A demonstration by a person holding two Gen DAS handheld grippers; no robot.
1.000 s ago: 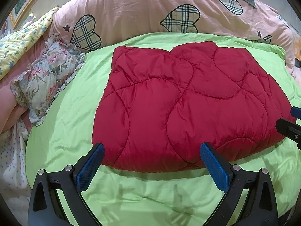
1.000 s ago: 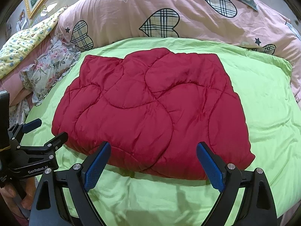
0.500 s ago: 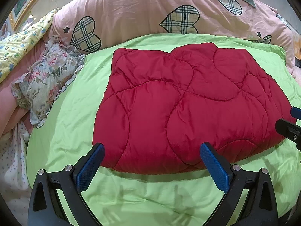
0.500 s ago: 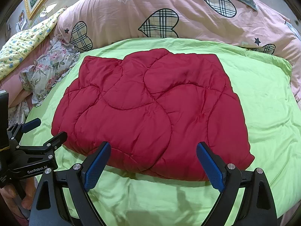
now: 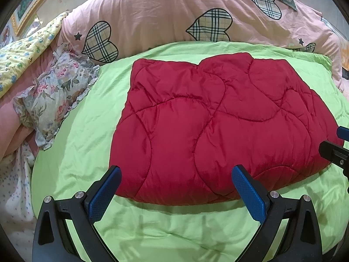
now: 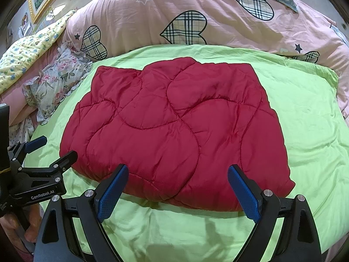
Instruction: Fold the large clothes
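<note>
A red quilted garment [image 5: 213,126] lies folded into a thick rough rectangle on the green sheet [image 5: 82,131]; it also shows in the right wrist view [image 6: 174,135]. My left gripper [image 5: 176,183] is open and empty, hovering just short of the garment's near edge, toward its left half. My right gripper [image 6: 177,183] is open and empty just short of the near edge, toward its right half. The left gripper also shows at the left edge of the right wrist view [image 6: 43,155], and the right gripper's tips show at the right edge of the left wrist view [image 5: 336,144].
A pink duvet with plaid hearts [image 5: 174,19] is heaped along the far side. A floral pillow [image 5: 50,100] and a yellow floral quilt [image 5: 24,52] lie at the left. Bare green sheet [image 6: 309,118] surrounds the garment.
Both views have shifted very slightly; the garment sits a touch farther from the fingertips. Both grippers stay open and the garment has not moved.
</note>
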